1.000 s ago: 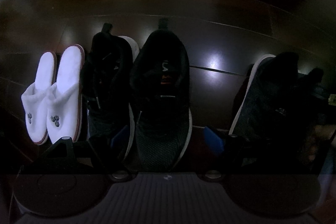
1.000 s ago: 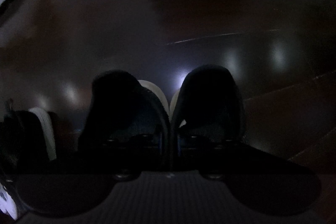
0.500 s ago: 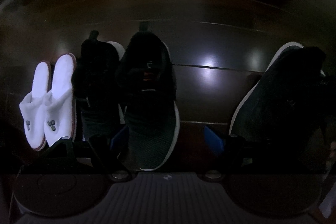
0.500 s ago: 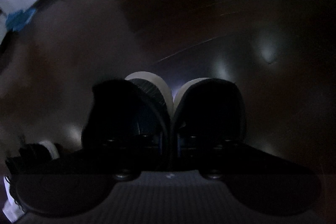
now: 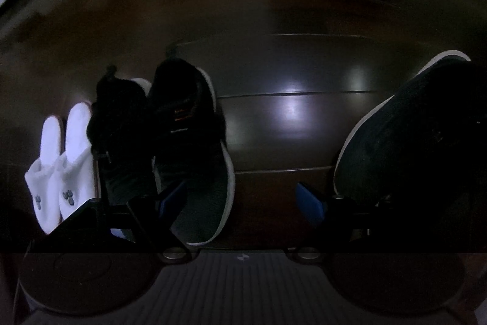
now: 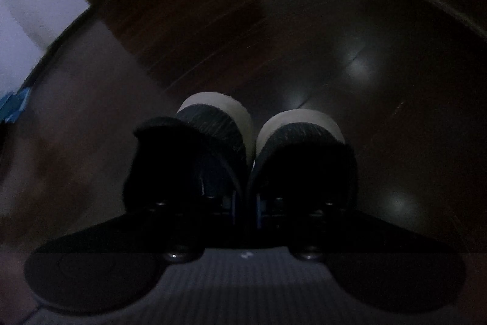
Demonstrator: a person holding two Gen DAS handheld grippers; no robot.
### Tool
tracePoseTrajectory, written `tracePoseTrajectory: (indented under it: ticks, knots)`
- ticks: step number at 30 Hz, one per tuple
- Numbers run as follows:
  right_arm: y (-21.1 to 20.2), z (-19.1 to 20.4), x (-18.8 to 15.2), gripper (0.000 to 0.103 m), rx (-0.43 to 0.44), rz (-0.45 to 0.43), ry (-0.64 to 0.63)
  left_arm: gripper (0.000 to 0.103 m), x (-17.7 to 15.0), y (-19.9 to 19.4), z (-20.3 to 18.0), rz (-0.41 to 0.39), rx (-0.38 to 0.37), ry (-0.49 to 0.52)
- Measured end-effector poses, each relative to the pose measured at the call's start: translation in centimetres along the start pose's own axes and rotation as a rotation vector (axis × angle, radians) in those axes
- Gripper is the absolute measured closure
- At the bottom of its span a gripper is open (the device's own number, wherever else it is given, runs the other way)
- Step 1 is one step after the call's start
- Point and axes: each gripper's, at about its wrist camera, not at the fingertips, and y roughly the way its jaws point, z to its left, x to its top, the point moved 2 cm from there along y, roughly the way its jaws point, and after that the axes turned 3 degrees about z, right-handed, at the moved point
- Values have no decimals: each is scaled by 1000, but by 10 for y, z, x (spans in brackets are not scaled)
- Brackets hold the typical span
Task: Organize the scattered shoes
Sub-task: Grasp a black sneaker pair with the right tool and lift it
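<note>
Right wrist: right gripper [image 6: 245, 209] jaws pinch paired dark shoes [image 6: 298, 154].

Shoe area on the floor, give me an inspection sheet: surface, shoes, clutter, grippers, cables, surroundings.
Surface: dark glossy wood floor with light reflections; the pictures are very dim.
Job's things: white slippers paired at far left; two black sneakers side by side next to them; a dark pair of shoes with pale soles clamped together by the right gripper, also seen at the right edge of the left view.
Clutter: nothing seen.
Grippers: left gripper open, holding nothing, above the floor beside the sneakers; right gripper shut on the pair of shoes.
Cables: nothing seen.
Surroundings: a pale wall or panel at upper left, with something blue below it; too blurred to identify.
</note>
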Motion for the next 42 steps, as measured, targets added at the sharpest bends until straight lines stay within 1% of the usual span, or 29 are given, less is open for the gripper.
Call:
tracePoseTrajectory:
  ticks: [5,6,7,9,10,11,12,13,16,21,23,25,26,27,29,30,32,35,38,42]
  knots:
    - [-3,-24,20,90,-17,-34,65,20,-3,-3,-15,-27,-7,42]
    - [-11,-26,17,90,-21,-40,70,20,-3,-3,-17,-29,-9,45]
    - [-16,-36,21,90,-29,-47,80,20,-3,-3,-18,-32,-10,48]
    - [-19,-41,27,90,-42,-56,95,20,-3,-4,-24,-47,-21,53]
    - [-17,-48,34,90,-52,-60,101,20,-2,-5,-26,-52,-25,53]
    - [-32,-66,33,90,-61,-64,106,20,-1,-6,-31,-64,-33,52]
    - [-36,-72,33,90,-65,-65,111,20,1,-8,-36,-75,-41,50]
    - [-35,-80,38,90,-72,-67,124,20,2,-9,-40,-82,-45,52]
    - [-33,-104,38,90,-84,-68,153,20,3,-13,-54,-105,-52,60]
    - [-36,-150,57,90,-86,-55,194,20,5,-10,-98,-151,-67,86]
    - [-34,-168,64,90,-81,-49,188,20,13,-8,-129,-205,-82,103]
    - [-34,-182,70,90,-78,-42,183,20,17,-5,-152,-230,-92,110]
    - [-34,-191,73,90,-78,-40,195,20,22,-1,-176,-240,-96,124]
    - [-34,-201,76,90,-78,-38,209,20,22,-1,-178,-241,-97,124]
    - [-35,-215,80,90,-77,-36,232,20,24,-3,-213,-257,-122,120]
    - [-35,-225,83,90,-78,-34,249,20,24,-3,-215,-257,-122,121]
    - [-33,-242,90,90,-84,-30,270,20,20,-5,-241,-265,-134,137]
    - [-32,-265,105,90,-90,-31,294,20,13,-2,-264,-259,-147,144]
    - [-36,-272,115,90,-95,-40,297,20,2,1,-279,-248,-153,149]
    - [-31,-284,132,90,-97,-47,311,20,-8,9,-286,-234,-145,144]
